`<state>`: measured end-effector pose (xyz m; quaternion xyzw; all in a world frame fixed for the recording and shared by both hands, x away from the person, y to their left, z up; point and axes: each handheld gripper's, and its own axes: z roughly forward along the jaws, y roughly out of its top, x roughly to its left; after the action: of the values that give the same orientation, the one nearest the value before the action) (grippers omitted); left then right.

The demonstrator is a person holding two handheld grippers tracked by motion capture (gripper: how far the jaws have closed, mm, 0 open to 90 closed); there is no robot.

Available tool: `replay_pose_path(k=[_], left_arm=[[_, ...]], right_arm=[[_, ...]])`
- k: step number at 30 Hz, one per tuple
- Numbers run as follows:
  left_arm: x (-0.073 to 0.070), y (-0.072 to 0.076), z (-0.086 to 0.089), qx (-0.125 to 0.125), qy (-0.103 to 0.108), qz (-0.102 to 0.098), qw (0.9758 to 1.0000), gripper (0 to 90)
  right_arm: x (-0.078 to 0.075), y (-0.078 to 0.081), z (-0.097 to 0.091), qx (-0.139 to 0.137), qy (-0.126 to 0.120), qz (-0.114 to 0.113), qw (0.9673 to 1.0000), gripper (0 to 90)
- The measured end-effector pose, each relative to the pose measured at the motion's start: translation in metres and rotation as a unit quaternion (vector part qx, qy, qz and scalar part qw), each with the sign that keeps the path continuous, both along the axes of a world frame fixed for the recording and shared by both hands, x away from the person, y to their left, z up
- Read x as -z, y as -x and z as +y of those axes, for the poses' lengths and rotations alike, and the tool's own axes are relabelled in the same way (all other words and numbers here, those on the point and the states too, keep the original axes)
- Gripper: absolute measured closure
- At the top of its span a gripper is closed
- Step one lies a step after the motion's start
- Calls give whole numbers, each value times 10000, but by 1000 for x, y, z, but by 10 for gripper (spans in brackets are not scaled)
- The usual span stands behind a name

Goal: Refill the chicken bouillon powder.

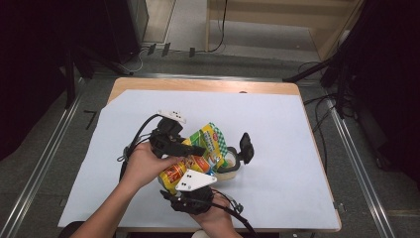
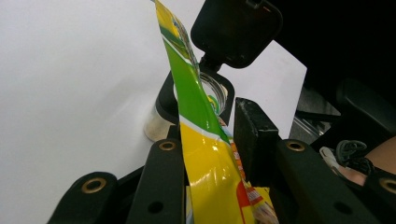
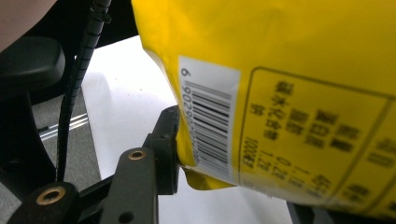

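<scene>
I've got the yellow-and-green snack pouch (image 1: 198,153) up off the white-covered worktop (image 1: 297,163), near its front edge, its long axis running from near-left to far-right with the green top end pointing at the open jar (image 1: 229,161). My left gripper (image 2: 210,154) has its fingers (image 2: 163,158) closed narrow on the pouch's edge. My right gripper (image 3: 224,182) pinches the barcode end.

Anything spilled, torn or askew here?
No spill or tear visible. The yellow-green snack bag is held off the table by both grippers, left gripper clamping it edge-on, and leans over an open jar whose black flip lid stands up. The bag's top touches or overhangs the jar mouth; which is unclear.
</scene>
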<state>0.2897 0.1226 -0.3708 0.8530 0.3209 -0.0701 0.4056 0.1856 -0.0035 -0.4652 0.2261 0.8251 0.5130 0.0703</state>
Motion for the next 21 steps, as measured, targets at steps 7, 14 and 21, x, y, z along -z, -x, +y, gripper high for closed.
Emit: replay_pose_path(k=[7, 14, 21], left_arm=[[-9, -6, -7, -50, -175, 106, 9998, 708], [-18, -18, -18, -30, -331, 298, 9990, 709], [-14, -23, -18, -83, -281, 425, 9987, 718]], right_arm=[[-5, -5, -3, -6, -215, 141, 9997, 585], [-14, -12, -9, 55, -485, 295, 9984, 586], [-15, -16, -11, 45, -486, 422, 9979, 578]])
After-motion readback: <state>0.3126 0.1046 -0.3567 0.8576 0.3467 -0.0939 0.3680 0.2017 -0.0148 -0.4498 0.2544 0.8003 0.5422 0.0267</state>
